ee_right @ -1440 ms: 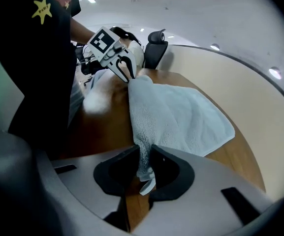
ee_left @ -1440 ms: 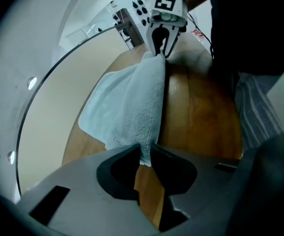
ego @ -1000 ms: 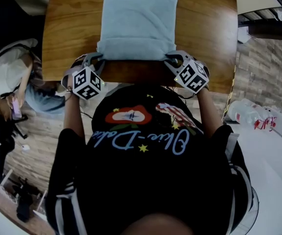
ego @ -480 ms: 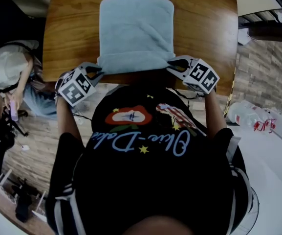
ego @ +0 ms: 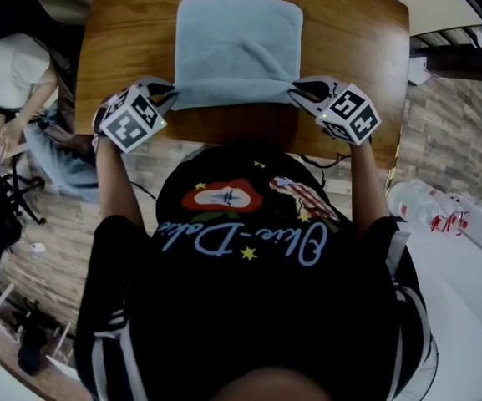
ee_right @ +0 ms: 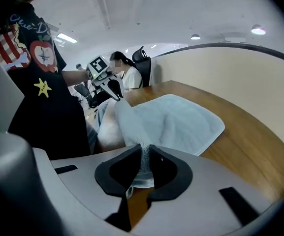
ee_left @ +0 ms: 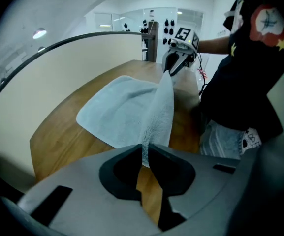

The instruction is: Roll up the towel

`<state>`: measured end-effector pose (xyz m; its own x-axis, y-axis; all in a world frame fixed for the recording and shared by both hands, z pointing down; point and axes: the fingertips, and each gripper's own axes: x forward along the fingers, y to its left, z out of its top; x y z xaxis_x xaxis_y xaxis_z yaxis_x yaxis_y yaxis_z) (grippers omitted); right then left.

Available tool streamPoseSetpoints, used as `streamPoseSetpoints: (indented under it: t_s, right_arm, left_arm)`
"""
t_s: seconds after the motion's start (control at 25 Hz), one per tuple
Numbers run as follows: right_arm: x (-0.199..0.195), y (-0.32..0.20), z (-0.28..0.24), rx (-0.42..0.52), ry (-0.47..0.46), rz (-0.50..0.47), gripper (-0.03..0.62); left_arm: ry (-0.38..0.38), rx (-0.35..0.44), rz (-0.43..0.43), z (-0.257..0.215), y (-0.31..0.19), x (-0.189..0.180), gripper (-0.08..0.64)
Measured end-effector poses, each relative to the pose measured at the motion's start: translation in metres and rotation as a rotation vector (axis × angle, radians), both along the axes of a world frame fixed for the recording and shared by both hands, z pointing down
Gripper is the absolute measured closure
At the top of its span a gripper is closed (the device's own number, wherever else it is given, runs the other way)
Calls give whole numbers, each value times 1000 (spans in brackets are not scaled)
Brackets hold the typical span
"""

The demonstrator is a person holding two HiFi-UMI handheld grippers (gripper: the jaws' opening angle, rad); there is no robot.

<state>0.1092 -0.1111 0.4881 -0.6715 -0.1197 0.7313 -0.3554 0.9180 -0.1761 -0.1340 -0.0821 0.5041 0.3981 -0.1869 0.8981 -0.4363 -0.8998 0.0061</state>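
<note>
1. At the far left of the head view, a seated person (ego: pixel 11 69) in a white top is beside the bench (ego: pixel 357 48), well apart from the work.
2. The left claw (ego: pixel 167 91) reaches in over the near left part of the wooden bench. Its marker cube (ego: pixel 129 119) faces up toward the head camera. Its jaws are closing with the near left corner of the towel (ego: pixel 239 48) between them. The left gripper view shows the dark pads clenched on a thin fold of the cloth.
3. The towel is light blue and sits in the middle of the bench. Its far part lies flat on the wood, with both far corners down. Its near edge is lifted off the surface and stretched in a taut line from one claw to the other. A soft crease runs up from that edge toward the middle of the cloth.
4. The right claw (ego: pixel 301 95) mirrors the left at the near right corner of the towel. Its jaws are also closing, with the cloth pinched between the pads, as the right gripper view shows. Its own cube (ego: pixel 351 115) is tilted outward.
5. Below both claws, the wearer's black printed shirt (ego: pixel 249 307) fills the lower centre of the head view.
6. At the far right, clear bottles (ego: pixel 420 197) lie on a white surface, away from the bench.
</note>
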Motion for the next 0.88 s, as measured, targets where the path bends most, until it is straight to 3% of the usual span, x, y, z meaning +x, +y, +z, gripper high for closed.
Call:
streamPoseSetpoints:
  t_s: [0.64,0.88]
  right_arm:
    - [-1,-48,35,239,237,67,547]
    - [4,-60,45,281,291,96,475]
  left_arm:
    - [-95,270,-174,24,-63,-3,520]
    - [-134,294,-185,37,-74,-3,514]
